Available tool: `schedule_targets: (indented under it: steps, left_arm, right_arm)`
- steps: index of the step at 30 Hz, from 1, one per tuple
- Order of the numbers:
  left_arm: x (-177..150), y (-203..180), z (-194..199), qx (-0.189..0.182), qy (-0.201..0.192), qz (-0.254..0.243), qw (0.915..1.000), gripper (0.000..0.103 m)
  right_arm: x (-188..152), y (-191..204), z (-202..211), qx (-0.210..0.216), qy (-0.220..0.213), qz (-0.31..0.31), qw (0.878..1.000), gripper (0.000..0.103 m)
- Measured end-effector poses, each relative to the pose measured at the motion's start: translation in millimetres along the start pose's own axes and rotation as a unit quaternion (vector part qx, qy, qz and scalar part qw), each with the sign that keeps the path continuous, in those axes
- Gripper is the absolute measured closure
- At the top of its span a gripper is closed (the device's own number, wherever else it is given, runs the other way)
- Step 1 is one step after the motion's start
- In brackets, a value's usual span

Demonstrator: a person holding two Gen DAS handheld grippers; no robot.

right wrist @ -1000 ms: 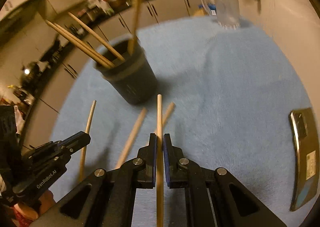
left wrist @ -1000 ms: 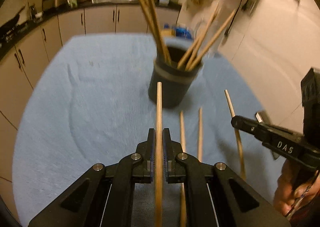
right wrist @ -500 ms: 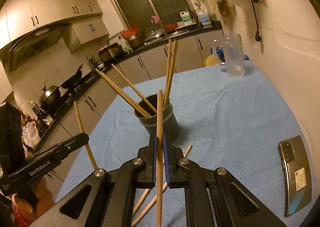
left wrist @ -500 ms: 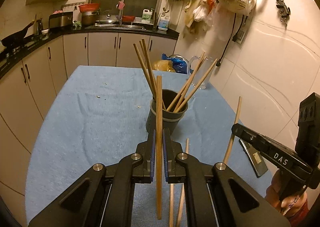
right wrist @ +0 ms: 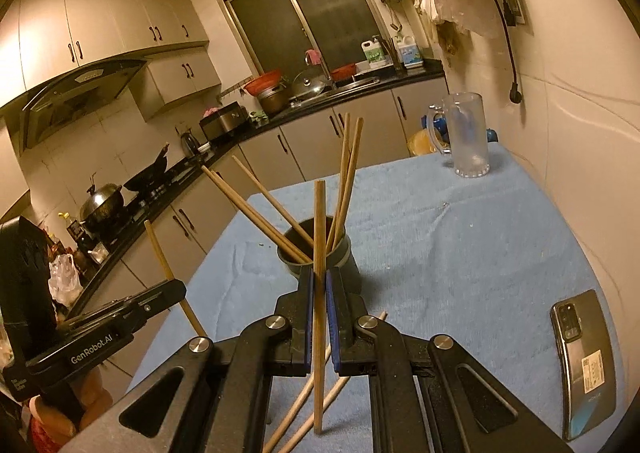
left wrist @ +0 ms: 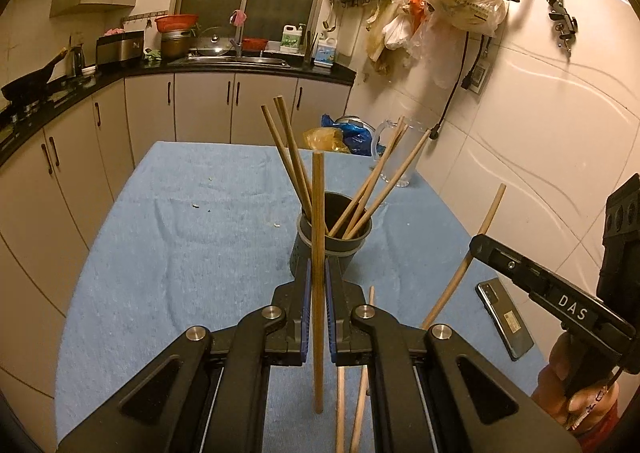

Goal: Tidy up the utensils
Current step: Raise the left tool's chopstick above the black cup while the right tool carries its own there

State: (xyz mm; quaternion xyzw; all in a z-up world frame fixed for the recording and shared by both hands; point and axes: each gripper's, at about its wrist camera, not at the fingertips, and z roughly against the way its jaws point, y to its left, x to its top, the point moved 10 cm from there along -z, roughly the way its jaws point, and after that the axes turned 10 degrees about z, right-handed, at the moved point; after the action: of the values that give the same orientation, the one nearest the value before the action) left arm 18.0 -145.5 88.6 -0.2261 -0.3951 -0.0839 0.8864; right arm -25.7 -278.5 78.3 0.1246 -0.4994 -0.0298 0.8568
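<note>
A dark round holder [left wrist: 329, 249] [right wrist: 320, 253] with several wooden chopsticks leaning in it stands mid-table on the blue cloth [left wrist: 180, 237]. My left gripper [left wrist: 317, 285] is shut on one chopstick [left wrist: 318, 213], held upright above the cloth, just in front of the holder. My right gripper [right wrist: 319, 293] is shut on another chopstick [right wrist: 319, 229], also upright and near the holder. Each gripper shows in the other's view, the right one [left wrist: 476, 243] and the left one [right wrist: 180, 287]. Two loose chopsticks [right wrist: 304, 405] lie on the cloth under the grippers.
A phone [right wrist: 586, 361] [left wrist: 505, 319] lies on the cloth at the right near the wall. A glass mug [right wrist: 468, 135] stands at the table's far right corner. Kitchen cabinets and counter run along the left and back.
Both grippers have lifted and tilted up from the cloth, each carrying its chopstick from lying flat to standing upright in front of the holder.
</note>
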Motion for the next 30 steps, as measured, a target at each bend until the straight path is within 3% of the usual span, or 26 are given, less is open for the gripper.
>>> schedule_targets:
  steps: [30]
  left_arm:
    - [15,-10,-7,0.007,-0.006,-0.024,0.9997,0.097]
  right_arm:
    - [32,7,7,-0.001,-0.027,0.006,1.000,0.096]
